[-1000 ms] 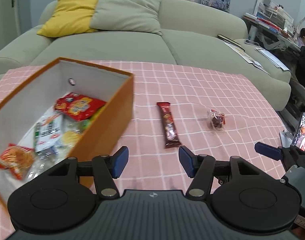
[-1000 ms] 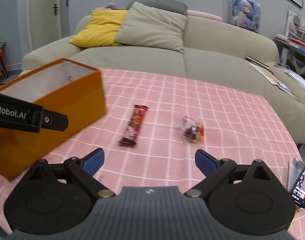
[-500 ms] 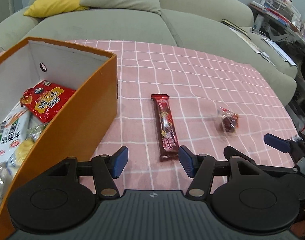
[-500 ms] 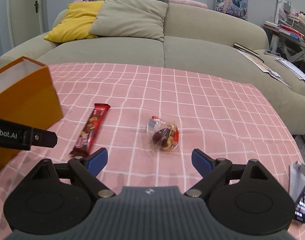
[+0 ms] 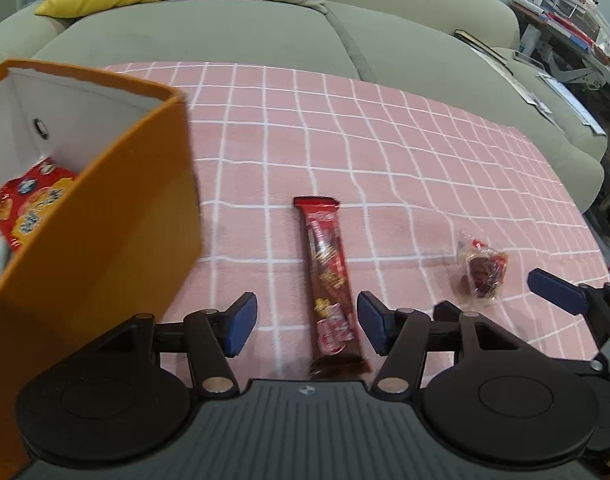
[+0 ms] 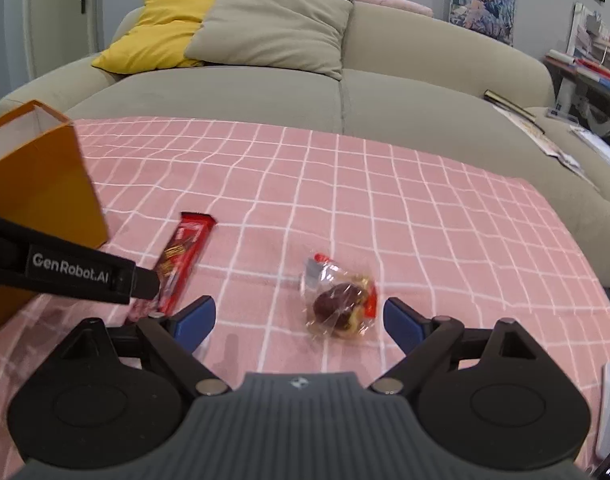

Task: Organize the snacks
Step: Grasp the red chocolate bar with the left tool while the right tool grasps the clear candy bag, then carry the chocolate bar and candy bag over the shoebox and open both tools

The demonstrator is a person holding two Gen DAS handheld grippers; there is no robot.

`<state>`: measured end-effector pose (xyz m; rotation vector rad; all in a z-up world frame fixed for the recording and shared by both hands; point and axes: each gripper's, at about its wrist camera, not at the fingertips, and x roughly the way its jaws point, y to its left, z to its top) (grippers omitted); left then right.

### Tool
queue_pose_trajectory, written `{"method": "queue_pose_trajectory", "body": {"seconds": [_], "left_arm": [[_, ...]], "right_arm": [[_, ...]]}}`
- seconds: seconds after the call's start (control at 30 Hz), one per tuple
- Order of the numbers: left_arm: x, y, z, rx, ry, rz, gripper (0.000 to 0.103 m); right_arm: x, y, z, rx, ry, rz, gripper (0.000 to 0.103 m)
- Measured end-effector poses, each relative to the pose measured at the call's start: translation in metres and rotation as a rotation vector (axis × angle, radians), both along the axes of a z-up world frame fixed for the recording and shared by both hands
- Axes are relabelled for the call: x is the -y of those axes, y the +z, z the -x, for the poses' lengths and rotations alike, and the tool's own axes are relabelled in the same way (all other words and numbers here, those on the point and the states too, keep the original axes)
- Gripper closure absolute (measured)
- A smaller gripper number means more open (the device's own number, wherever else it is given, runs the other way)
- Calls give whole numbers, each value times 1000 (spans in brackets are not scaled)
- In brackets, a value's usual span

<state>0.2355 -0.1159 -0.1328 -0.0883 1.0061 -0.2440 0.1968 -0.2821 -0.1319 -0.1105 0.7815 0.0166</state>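
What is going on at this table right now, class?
A person with two handheld grippers is tidying snacks into an orange box. The open left gripper straddles a red chocolate bar; the open right gripper frames a clear-wrapped candy. Neither snack is grasped yet; both lie on the pink checked cloth.

Black left gripper [image 5: 307, 330] and right gripper [image 6: 299, 320], blue fingers [image 5: 241, 322], silvery screws, perhaps ribbed grey housing.

both wrist views low, sofa-facing (shared tablecloth [image 5: 385, 152])
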Motion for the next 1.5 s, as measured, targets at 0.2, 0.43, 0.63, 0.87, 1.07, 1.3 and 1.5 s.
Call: {"method": "queue_pose_trajectory", "body": {"seconds": [0.2, 0.43, 0.63, 0.87, 1.07, 1.3, 1.5], "left_arm": [[12, -3, -7, -3, -24, -3, 35], [22, -9, -14, -25, -37, -48, 37], [33, -12, -18, -30, -54, -96, 46], [43, -11, -18, -32, -68, -157, 74], [44, -11, -14, -26, -101, -186, 77], [26, -8, 16, -38, -107, -157, 77], [7, 7, 55, -4, -108, -111, 78]], "right_arm": [[13, -9, -19, -33, -34, -1, 28], [15, -22, -27, -82, -11, 8, 60], [14, -21, -19, -86, -4, 10, 61], [10, -17, -7, -100, 14, 9, 62], [4, -15, -2, -108, 25, 8, 62], [-5, -9, 14, -140, 33, -19, 62], [-14, 3, 43, -150, 29, -60, 62]]}}
